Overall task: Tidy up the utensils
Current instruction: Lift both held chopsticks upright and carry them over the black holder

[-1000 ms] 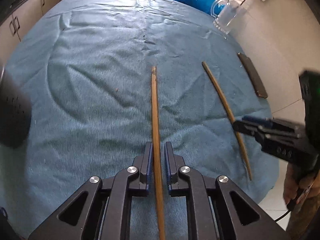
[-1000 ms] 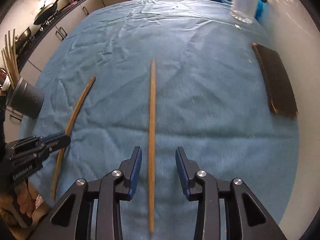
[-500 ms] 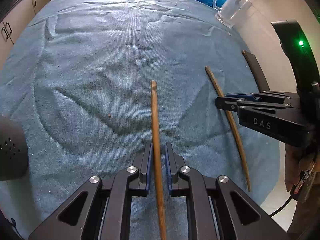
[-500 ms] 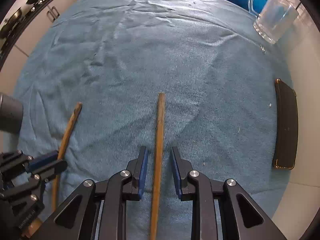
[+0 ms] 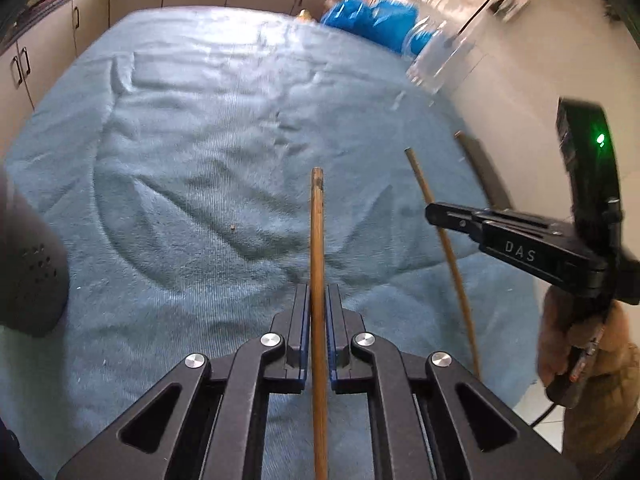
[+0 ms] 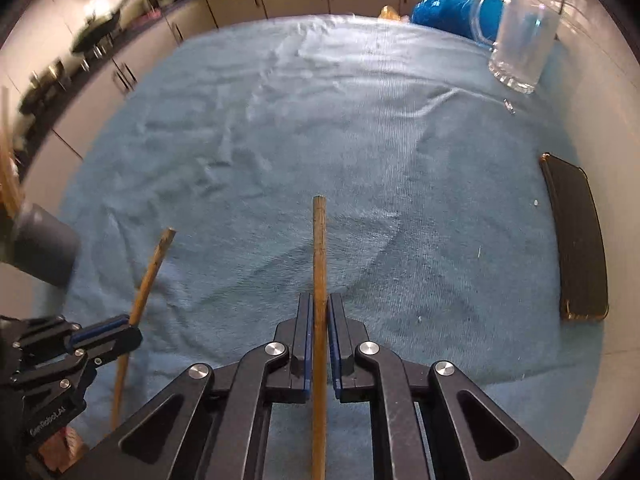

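Note:
My left gripper [image 5: 318,300] is shut on a wooden chopstick [image 5: 317,232] and holds it above the blue towel [image 5: 200,160], tip pointing forward. My right gripper [image 6: 319,312] is shut on a second wooden chopstick [image 6: 319,248], also lifted off the towel. In the left wrist view the right gripper [image 5: 436,212] shows at the right with its chopstick [image 5: 452,256]. In the right wrist view the left gripper [image 6: 120,332] shows at the lower left with its chopstick [image 6: 148,276]. A grey utensil holder [image 6: 44,248] with several sticks stands at the left edge.
A glass mug [image 6: 520,48] stands at the far right of the towel, with a blue bag [image 6: 452,8] behind it. A dark flat case [image 6: 576,240] lies along the right edge by the white wall. Kitchen cabinets run behind the table.
The right gripper closed on its chopstick. Both grippers rose, lifting their chopsticks off the towel, and the views tilted up toward the cabinets.

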`<control>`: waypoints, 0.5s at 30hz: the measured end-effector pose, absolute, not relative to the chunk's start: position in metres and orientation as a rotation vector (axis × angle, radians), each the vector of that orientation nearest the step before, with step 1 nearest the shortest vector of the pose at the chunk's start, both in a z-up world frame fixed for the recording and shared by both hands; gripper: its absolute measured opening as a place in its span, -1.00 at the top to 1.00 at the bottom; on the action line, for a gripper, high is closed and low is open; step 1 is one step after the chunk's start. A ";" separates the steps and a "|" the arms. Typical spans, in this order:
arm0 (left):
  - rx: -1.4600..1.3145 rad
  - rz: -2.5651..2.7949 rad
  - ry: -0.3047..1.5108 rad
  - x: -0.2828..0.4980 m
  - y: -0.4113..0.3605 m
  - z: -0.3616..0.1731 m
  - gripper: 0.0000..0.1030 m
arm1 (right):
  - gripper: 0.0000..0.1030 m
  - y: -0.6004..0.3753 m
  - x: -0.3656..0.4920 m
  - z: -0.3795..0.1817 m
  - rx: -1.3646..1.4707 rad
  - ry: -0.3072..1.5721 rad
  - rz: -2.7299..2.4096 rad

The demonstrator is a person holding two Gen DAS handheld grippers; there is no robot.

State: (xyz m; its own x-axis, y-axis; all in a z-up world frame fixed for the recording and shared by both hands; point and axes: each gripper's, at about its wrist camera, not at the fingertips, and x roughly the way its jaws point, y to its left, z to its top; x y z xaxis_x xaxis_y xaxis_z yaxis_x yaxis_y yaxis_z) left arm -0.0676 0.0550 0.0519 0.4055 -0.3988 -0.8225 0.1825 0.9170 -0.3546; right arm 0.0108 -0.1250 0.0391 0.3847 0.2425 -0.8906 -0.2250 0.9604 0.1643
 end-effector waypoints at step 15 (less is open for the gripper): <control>-0.211 -0.293 0.810 -0.129 0.066 0.112 0.87 | 0.85 -0.114 -0.042 0.093 0.103 0.868 0.380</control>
State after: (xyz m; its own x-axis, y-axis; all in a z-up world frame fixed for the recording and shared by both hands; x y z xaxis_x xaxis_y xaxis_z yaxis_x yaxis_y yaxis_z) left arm -0.1287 0.0658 0.1116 0.6528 -0.3357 -0.6791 0.1759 0.9391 -0.2952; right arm -0.0420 -0.1140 0.0931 0.5843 0.3664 -0.7241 -0.2835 0.9282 0.2409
